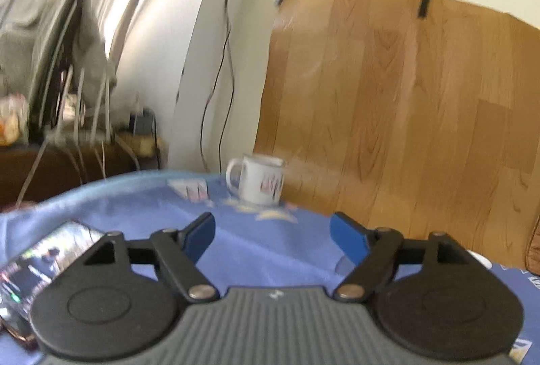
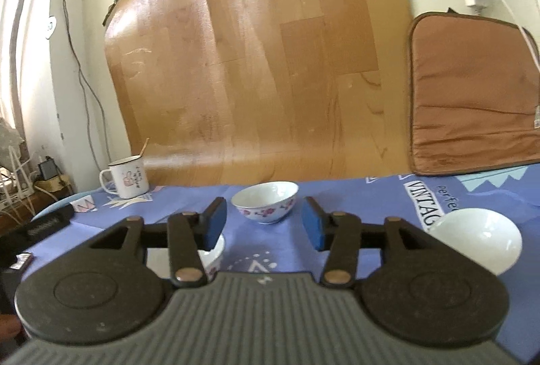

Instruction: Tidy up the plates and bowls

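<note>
Both grippers dominate the lower frames. Left gripper stands wide open over blue cloth, nothing between its pads; a mug sits beyond, centre frame. Right gripper is partly open and empty. A floral bowl stands upright just beyond its tips, a white bowl at right, another bowl under the left finger.

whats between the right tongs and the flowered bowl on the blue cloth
Nothing. In the right wrist view only bare blue tablecloth lies between the open right tongs and the flowered bowl. A second bowl sits off to the side, under one finger.
</note>
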The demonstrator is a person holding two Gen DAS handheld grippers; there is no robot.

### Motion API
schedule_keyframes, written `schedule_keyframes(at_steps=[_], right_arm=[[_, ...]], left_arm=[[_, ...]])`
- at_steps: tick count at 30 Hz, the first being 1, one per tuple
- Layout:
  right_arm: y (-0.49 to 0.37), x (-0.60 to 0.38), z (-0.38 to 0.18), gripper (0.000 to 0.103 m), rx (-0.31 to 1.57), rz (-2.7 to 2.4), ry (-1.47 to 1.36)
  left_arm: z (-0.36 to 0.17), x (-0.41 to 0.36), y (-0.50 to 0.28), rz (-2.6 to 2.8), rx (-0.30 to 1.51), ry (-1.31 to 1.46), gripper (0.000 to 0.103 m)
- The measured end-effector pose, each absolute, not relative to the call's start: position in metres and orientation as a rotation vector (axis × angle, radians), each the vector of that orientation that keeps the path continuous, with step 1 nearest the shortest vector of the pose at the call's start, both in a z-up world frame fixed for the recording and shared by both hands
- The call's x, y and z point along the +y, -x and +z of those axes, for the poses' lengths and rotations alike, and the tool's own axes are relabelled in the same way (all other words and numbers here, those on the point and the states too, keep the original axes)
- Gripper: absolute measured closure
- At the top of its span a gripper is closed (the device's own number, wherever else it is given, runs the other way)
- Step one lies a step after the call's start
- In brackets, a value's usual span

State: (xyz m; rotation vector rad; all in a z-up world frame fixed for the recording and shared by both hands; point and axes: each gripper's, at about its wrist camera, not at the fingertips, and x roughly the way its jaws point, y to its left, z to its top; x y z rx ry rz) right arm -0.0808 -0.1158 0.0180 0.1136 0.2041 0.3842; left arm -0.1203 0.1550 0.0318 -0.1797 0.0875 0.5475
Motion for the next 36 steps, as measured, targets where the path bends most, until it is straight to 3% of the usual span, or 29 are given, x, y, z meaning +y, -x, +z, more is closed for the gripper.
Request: schedule_keyframes(at_steps=[1,3,5,15,21,25,28,30,33,36], right_arm=[[0.084,-0.114,0.016,0.051,0.188,0.378,-0.097],[0.09,-0.111,0.011,0.051,0.143,0.364,-0.05],[0.094,-0.109,0.005,0.052,0.12,0.365,-0.022],[0.092,-0.106,0.005,0.053,0.153,0.387,0.006],[0.081,-0.11,0.015,0.067,0.275,0.445,-0.015],[0.061,-0.118,0.035,0.068,0.4,0.504,-0.102],[0.043,-0.117,0.046,0.076,0.491,0.544,-0.169],[0.035,-0.113,0.048,0.08,0.539,0.561,-0.192],[0.026,-0.105,0.045,0.082,0.612,0.585,-0.227],[0.023,-0.095,0.041,0.082,0.663,0.608,-0.232]], left_arm=[[0.032,0.148,0.121,0.548,0.069,0.141,0.023],[0.033,0.139,0.12,0.548,0.047,0.086,0.006],[0.033,0.133,0.118,0.546,0.04,0.062,0.001],[0.032,0.133,0.115,0.541,0.082,0.057,0.0],[0.045,0.155,0.094,0.369,0.342,0.081,0.001],[0.071,0.17,0.085,0.181,0.427,0.12,0.001],[0.082,0.181,0.068,0.051,0.531,0.198,0.014],[0.08,0.186,0.053,0.001,0.616,0.242,0.048],[0.067,0.184,0.036,-0.032,0.709,0.258,0.06],[0.06,0.175,0.029,-0.041,0.732,0.216,0.061]])
